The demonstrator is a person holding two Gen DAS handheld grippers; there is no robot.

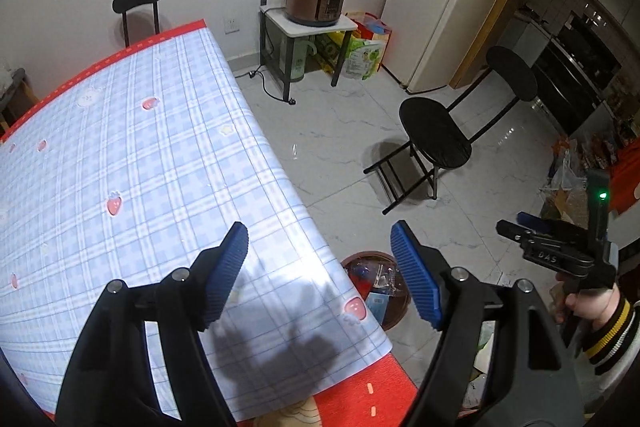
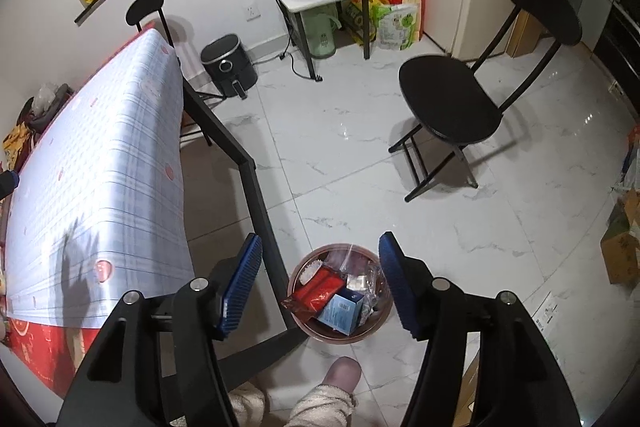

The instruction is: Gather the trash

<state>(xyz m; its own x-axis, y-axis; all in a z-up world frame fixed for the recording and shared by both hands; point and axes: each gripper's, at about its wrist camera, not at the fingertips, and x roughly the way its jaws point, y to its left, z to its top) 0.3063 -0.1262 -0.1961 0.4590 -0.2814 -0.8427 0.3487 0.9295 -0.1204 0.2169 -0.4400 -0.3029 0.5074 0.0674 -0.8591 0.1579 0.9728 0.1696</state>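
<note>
Left wrist view: the left gripper (image 1: 319,275) is spread wide and holds nothing. Its left finger is over the near right part of the table (image 1: 120,131), which carries a blue checked tablecloth (image 1: 168,163) over a red underlay. Its right finger is past the table's right edge, above the floor. The trash bin (image 1: 394,311), a round brown container, stands on the floor just beside the table's near right corner and is partly covered by that corner and the right finger. A blue box (image 1: 376,305) and clear plastic wrapping (image 1: 384,277) lie inside. The right gripper (image 1: 520,223) appears at the right edge of the view, held in the right hand (image 1: 582,303); whether it is wide or narrow cannot be determined here.

Right wrist view: the right gripper (image 2: 320,283) is spread wide and empty, positioned above the floor over the trash bin (image 2: 320,335). The bin stands on the floor beside the table leg (image 2: 264,227). It contains a red packet (image 2: 316,293), a blue box (image 2: 342,311) and clear plastic wrapping (image 2: 360,267). A black chair (image 2: 452,107) stands well apart from the bin.
</note>
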